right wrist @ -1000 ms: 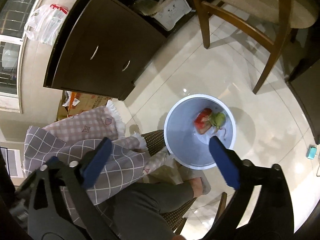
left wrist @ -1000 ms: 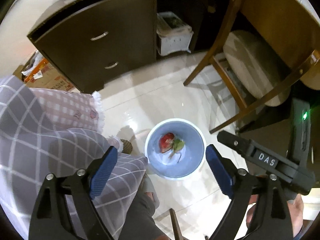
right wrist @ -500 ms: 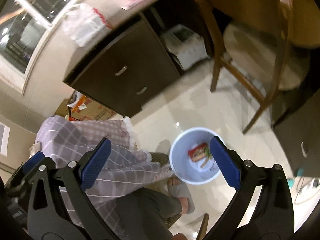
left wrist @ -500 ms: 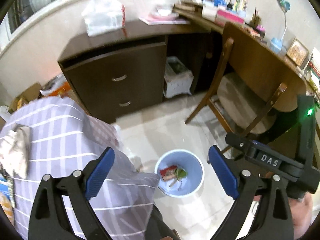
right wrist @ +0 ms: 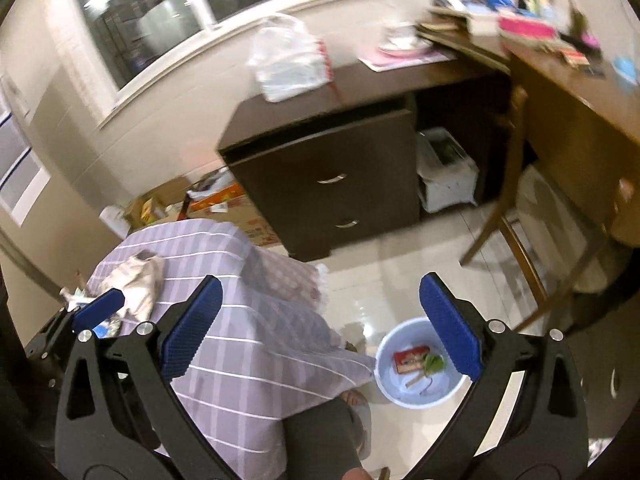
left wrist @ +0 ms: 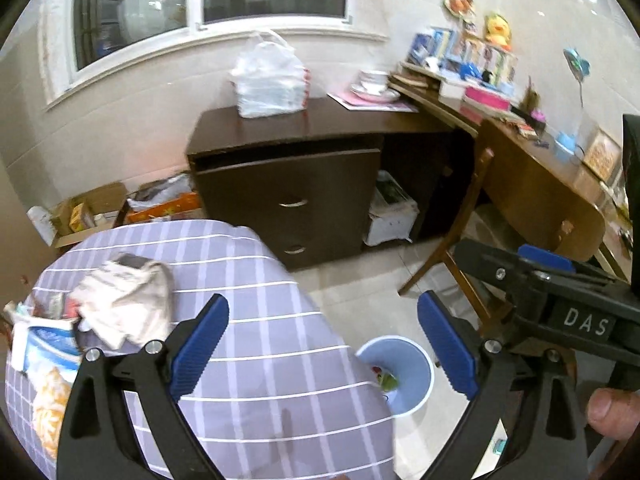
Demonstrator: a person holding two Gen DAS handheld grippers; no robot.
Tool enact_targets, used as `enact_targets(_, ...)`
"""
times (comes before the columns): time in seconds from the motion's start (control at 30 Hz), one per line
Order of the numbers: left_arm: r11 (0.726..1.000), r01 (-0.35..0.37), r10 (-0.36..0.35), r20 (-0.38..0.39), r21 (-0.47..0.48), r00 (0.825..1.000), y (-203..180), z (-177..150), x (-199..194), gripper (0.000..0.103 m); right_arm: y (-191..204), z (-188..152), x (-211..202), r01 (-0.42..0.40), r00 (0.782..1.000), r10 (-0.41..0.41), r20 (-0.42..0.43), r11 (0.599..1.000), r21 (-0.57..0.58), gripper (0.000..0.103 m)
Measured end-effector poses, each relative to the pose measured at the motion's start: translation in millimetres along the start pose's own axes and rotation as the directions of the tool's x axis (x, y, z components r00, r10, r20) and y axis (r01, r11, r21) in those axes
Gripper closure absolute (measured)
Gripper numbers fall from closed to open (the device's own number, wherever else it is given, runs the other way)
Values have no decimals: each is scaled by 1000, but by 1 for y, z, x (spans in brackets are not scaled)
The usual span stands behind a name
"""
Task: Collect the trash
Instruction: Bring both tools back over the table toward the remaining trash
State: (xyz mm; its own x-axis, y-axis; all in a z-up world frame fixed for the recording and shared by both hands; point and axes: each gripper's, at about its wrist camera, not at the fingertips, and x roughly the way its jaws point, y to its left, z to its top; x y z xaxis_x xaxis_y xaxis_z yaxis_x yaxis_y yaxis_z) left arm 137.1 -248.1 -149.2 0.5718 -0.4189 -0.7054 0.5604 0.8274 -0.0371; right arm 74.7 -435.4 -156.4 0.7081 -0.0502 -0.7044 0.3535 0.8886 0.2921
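Both cameras have tipped up from the floor since the earlier frames, so the bin (right wrist: 420, 364) that filled the middle of each view now sits low between the blue pads, and the window and wall have come into sight.

On the left gripper (left wrist: 324, 344) the fingers (left wrist: 200, 344) stand wide apart with nothing between them. The right gripper (right wrist: 320, 328) is the same: its fingers (right wrist: 450, 326) are spread and grip nothing.

Inside the bin lie a red wrapper (right wrist: 409, 360) and a green scrap (right wrist: 434, 363), touching each other; in the left view the bin (left wrist: 412, 368) is half hidden behind the cloth-covered counter (left wrist: 256, 320). That counter, under a purple checked cloth, stands just left of the bin. On its far-left part, well apart from the bin, lie crumpled paper (left wrist: 128, 304), a blue and white packet (left wrist: 44, 344) and an orange wrapper (left wrist: 48, 412).

Beyond the bin, across the pale tiled floor (right wrist: 400, 272), stands a dark cabinet (left wrist: 292, 200) with two drawers, a white plastic bag (left wrist: 272, 80) on its top. Right of the bin is a wooden chair (left wrist: 520, 208). Cardboard boxes (right wrist: 224, 204) sit on the floor left of the cabinet, behind the counter.
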Motion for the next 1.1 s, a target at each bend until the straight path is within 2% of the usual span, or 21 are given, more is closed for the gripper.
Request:
enact_targets(0.33,990,-84,92,67,-112,994,74,-20,-47,10,84,3,-3,-78,997,78,-2,984,-159,6)
enact_targets(0.73,966,-175,194,87,-191,977,147,-71,-87,10,171,-28,17,-149,989,137,-60,950,-275,6)
enact_targets(0.83,952,-221,242,77,-211,967,173,-88,-94,10,186,-36,25,-156,987,136,-86,942,-297,6)
enact_targets(0.93,927,-286,304,37,-244,952,208,-111,-92,10,197,-45,34,-153,986,125,-108,940,-306,6)
enact_targets(1.1,905,-362,364,-36,-224,931,245,-131,-79,10,212,-56,45,-159,983,118,-144,934,-320,6)
